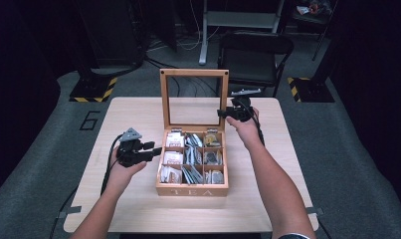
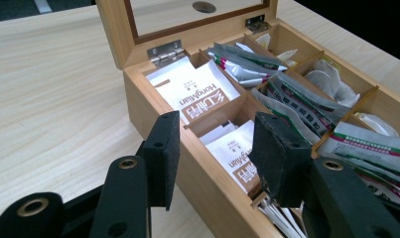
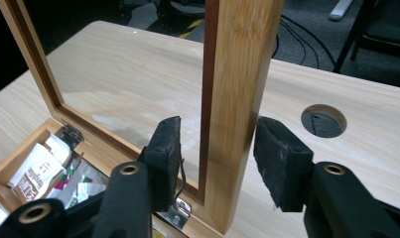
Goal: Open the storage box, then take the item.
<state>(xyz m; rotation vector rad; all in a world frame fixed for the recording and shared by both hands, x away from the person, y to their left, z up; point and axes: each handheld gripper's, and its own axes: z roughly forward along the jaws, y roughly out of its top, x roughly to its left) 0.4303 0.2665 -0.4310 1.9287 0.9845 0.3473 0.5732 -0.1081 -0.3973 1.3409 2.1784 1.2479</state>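
A wooden tea box [image 1: 192, 191] sits mid-table with its glass-paned lid [image 1: 164, 99] standing upright. Its compartments hold white-and-brown sachets [image 2: 197, 94] and grey-green sachets [image 2: 297, 99]. My left gripper [image 1: 155, 148] is at the box's left side. In the left gripper view its jaws [image 2: 217, 148] straddle the left wall [image 2: 143, 106], one pad outside and one over the sachets, neither pressing. My right gripper [image 1: 223, 113] is at the lid's right edge. Its jaws [image 3: 217, 148] stand either side of the lid's frame post [image 3: 237, 74], with a gap on the glass side.
The pale wooden table [image 1: 138, 209] has bare room left, right and in front of the box, and a round cable hole [image 3: 323, 120] behind the lid. A black folding chair [image 1: 252, 55] and hazard-striped stand bases [image 1: 93, 89] are on the floor beyond.
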